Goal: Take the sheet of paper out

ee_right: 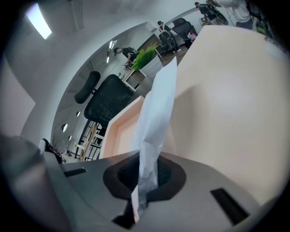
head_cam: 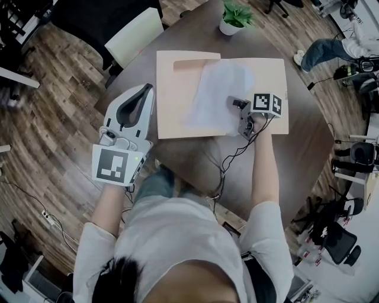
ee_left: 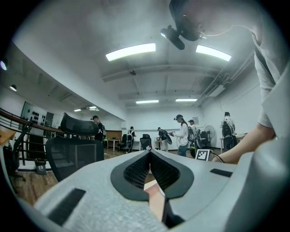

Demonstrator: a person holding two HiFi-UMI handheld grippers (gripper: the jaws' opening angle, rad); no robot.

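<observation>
On a round table, an open folder at centre frame, peach inside, lying flat. Across its middle, a white sheet, most of it on the folder's left half and over the fold. Right gripper just right of centre, clenched on the sheet's right edge. Paper pinched thin between the jaws, running up the middle of the right gripper view. Left gripper at left of frame, just beside the folder's left edge, apart from the sheet. Jaws closed tip to tip, nothing held. At top centre, beyond the folder, a potted plant. At upper left, a chair against the table's rim.
</observation>
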